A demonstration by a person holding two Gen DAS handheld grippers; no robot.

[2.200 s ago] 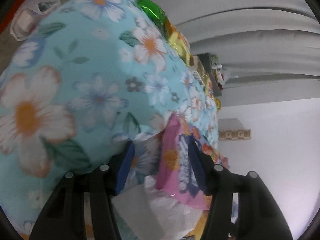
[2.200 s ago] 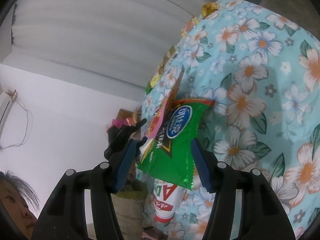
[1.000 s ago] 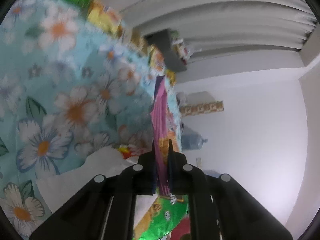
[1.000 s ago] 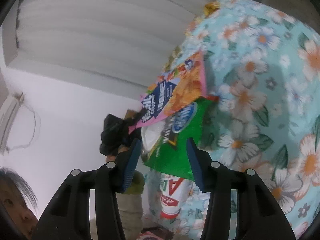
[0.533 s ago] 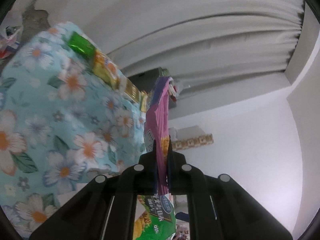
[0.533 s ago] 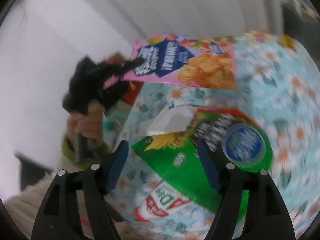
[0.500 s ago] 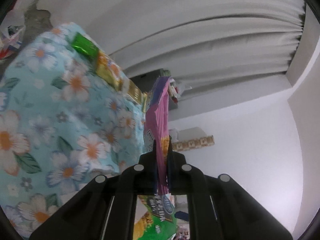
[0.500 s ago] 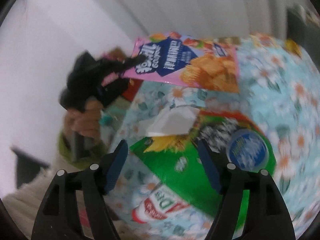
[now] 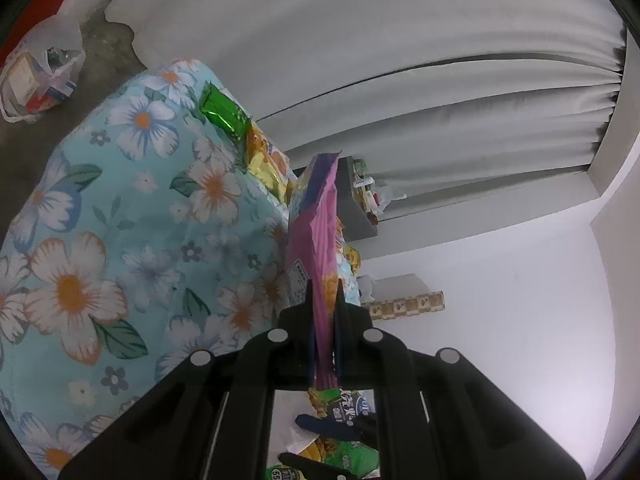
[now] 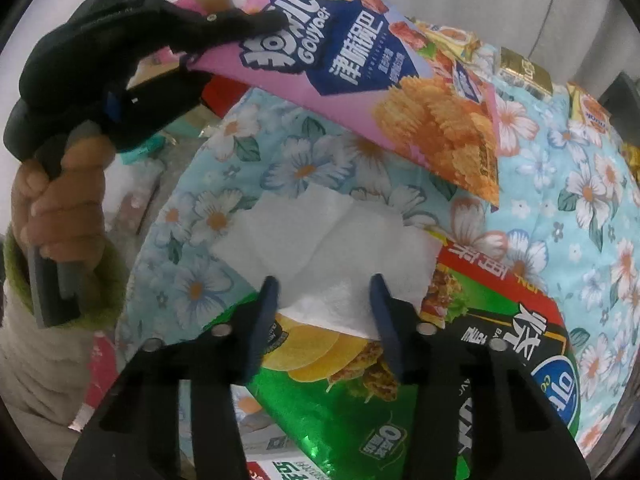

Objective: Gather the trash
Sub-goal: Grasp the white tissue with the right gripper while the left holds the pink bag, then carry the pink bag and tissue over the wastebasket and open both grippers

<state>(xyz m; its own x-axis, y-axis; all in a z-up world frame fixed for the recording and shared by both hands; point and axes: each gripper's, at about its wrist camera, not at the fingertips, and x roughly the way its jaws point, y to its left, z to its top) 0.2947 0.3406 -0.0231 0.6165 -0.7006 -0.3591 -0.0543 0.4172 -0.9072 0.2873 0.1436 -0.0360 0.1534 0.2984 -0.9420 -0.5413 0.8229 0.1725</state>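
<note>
While the left gripper [image 9: 323, 316] holds the pink bag [image 10: 400, 92] clamped above the table [image 10: 580, 184], the right gripper [image 10: 326, 312] is closing around the tissue [image 10: 328, 248], pads not yet pressing. Green bag [image 10: 360, 420] and far wrappers [image 9: 240, 136] remain; collecting looks barely begun.

- Pink snack bag [image 10: 360, 68]: I see it flat, lifted off the cloth, one corner pinched between my left fingers [image 10: 256, 20].
- White tissue [image 10: 328, 248]: creased, lying between my right fingers [image 10: 266, 308], partly over the green chip bag [image 10: 360, 412] beneath them.
</note>
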